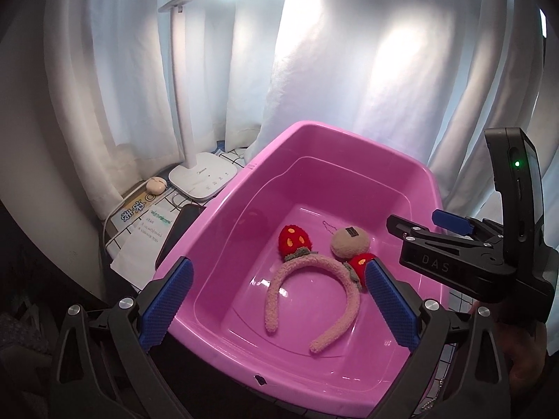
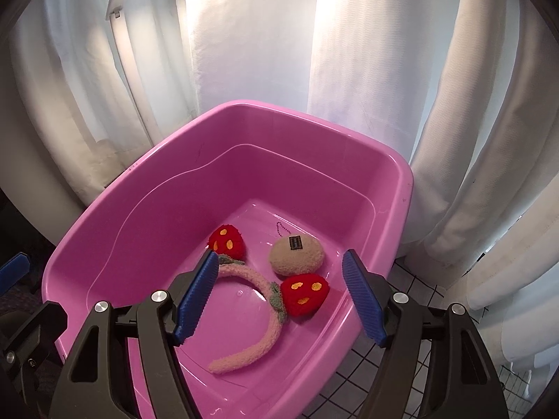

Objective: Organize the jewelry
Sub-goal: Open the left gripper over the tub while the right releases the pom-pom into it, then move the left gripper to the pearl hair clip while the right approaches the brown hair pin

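I'm looking down into the pink tub (image 1: 223,209) from both wrist cams; taking the tub as my ref for everything. Fuzzy pink headband (image 1: 304,291) lies flat on the tub floor, open ends toward my side, w/ a red strawberry plush (image 1: 294,239) at each shoulder of the arc. Tan plush ball charm (image 2: 297,256) w/ a small dark label sits on the floor just beyond the headband, touching the right-hand strawberry (image 2: 305,294); its bead chain (image 2: 281,228) trails toward the tub's far wall.

Left gripper (image 1: 279,305): jaws wide apart, blue pads either side of the headband in view but above the tub, nothing between them, no contact. Right gripper (image 2: 284,300): jaws also apart, not clamped on anything, hanging over the near-right part of the tub; from the left cam I see its black body (image 1: 454,255) above the tub's right rim.

Outside the tub, on its left: white desk lamp base (image 1: 202,178), a small beige case (image 1: 156,184), papers (image 1: 146,234). White curtain (image 2: 251,42) behind the far rim. Grid-pattern cloth (image 2: 412,363) under the tub at its right.
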Motion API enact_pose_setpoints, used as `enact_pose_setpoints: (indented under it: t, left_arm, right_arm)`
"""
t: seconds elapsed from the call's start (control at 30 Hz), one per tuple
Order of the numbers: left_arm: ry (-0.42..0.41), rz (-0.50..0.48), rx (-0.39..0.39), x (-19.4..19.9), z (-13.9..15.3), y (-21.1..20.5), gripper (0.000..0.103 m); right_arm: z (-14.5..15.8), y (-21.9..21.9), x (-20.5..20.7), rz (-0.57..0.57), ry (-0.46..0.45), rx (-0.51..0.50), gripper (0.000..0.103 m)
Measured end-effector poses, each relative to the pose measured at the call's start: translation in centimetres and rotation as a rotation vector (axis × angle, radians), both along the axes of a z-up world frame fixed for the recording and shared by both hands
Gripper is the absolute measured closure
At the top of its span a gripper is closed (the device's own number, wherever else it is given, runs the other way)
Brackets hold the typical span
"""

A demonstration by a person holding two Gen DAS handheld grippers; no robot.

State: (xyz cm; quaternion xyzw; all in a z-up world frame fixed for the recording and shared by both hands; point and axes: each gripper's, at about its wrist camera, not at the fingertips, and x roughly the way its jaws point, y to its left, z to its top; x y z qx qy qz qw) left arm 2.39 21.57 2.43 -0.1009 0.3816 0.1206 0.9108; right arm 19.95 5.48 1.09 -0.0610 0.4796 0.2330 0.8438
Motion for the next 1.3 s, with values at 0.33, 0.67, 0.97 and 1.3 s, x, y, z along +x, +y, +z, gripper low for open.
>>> enact_pose_setpoints:
  t: [0.33, 0.67, 0.97, 1.3]
  left_arm:
    - [-0.040, -0.017, 0.009, -1.8, 1.5, -0.7, 0.006]
    - [-0.060, -0.190, -0.019, -2.3, 2.1, -6.8, 0.006]
    - [-0.012, -0.418, -0.068, -2.9, -0.8, -16.6, 0.006]
    - [0.147, -0.595, -0.039, -3.5, -9.3, -25.3, 0.006]
  right_arm:
    - [1.4, -2.2, -2.8, -0.042, -0.027, 0.048, 0.033]
    - [2.0, -13.4, -9.3, -0.217, -0.042, 0.064, 0.033]
    - [-0.5, -27.2, -17.0, -0.473, 0.017, 0.009, 0.033]
    - [-7.3, -34.6, -23.8, -0.659, 0.170, 0.028, 0.033]
